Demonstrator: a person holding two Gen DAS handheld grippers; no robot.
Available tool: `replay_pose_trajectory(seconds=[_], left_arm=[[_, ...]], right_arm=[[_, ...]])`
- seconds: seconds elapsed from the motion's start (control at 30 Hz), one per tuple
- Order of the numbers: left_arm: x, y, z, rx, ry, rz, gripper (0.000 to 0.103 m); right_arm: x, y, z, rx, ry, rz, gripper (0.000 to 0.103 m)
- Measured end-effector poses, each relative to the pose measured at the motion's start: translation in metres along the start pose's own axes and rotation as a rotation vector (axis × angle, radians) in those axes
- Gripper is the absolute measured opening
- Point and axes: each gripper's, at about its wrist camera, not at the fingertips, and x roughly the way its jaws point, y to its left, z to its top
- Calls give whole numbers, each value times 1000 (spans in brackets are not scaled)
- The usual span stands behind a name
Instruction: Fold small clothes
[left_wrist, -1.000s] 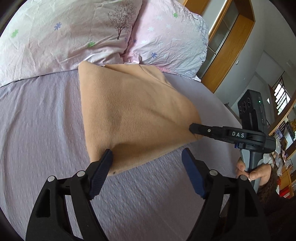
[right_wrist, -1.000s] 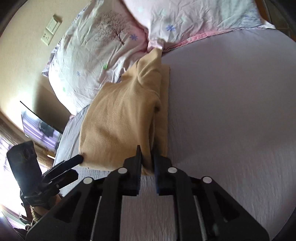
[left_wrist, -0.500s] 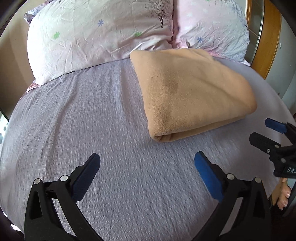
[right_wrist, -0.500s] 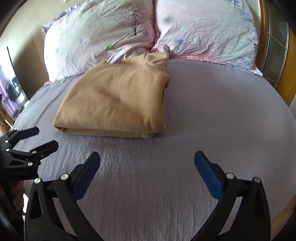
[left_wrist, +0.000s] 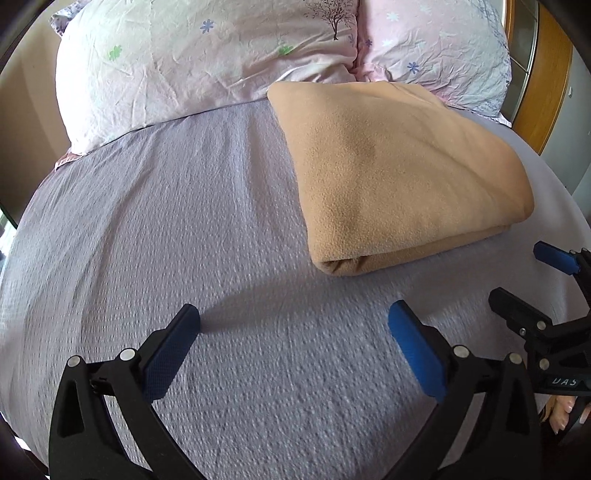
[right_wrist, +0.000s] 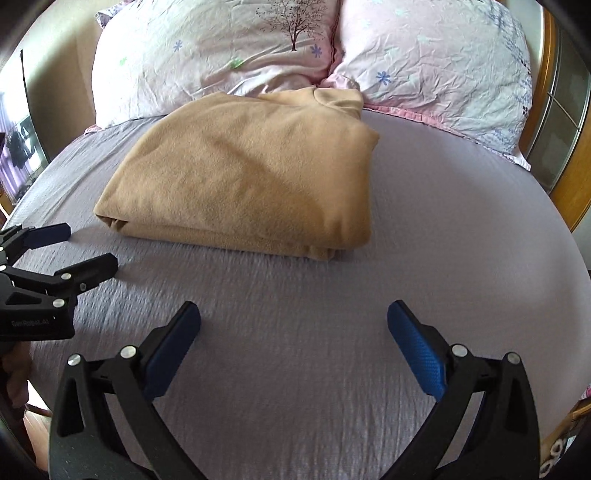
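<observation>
A tan fleece garment (left_wrist: 395, 166) lies folded into a thick rectangle on the lilac bed sheet (left_wrist: 184, 221), its far end against the pillows. It also shows in the right wrist view (right_wrist: 251, 177). My left gripper (left_wrist: 293, 325) is open and empty, pulled back over the bare sheet in front of the garment's left corner. My right gripper (right_wrist: 293, 321) is open and empty, also back from the garment's near edge. Each gripper shows at the edge of the other's view: the right one (left_wrist: 532, 280) and the left one (right_wrist: 74, 251).
Two floral pillows (left_wrist: 207, 55) (left_wrist: 439, 44) stand at the head of the bed behind the garment. A wooden headboard and cabinet (left_wrist: 535, 74) lie at the right. The bed edge curves down at both sides.
My right gripper was shut on the garment's near edge and let go. Both grippers opened and drew back from the garment, which now lies folded and flat.
</observation>
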Motion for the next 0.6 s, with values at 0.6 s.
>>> replay_pose_trajectory(seconds=[0.6], left_arm=[[-1,-1,0,3,-2,-1,102]], right_arm=[[-1,0,-1,6,1,-1,101]])
